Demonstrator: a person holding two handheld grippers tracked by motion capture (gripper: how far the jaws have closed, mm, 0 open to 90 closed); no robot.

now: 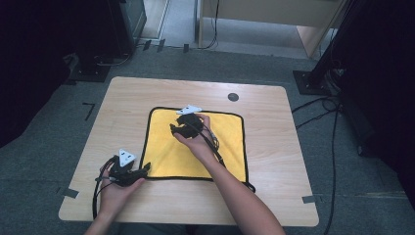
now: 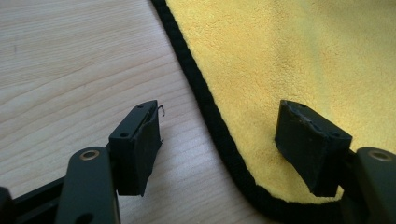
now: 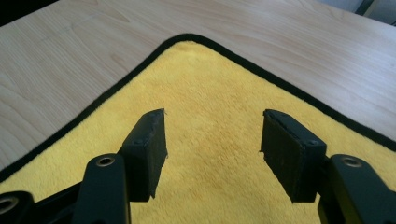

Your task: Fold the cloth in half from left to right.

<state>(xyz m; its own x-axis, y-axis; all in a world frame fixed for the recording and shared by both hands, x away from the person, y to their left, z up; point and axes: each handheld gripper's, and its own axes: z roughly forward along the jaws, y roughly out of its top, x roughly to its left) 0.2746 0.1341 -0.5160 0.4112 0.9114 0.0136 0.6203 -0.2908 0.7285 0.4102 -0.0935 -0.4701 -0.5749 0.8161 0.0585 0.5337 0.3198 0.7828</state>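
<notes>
- Left gripper point(image 1: 145, 169), at the table's point(image 1: 274, 196) seven o'clock, jaws apart and gripping nothing, straddles the black-edged near-left corner of the yellow microfibre cloth point(image 1: 230, 147).
- The cloth lies flat at the table's centre.
- Right gripper point(image 1: 172, 128), jaws spread and empty, hangs over the cloth toward its eleven o'clock corner, seemingly just above it.

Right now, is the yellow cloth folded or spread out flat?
Spread flat. The yellow cloth lies open as one square on the table, its black border visible along all the sides, with no fold or doubled layer showing.
</notes>
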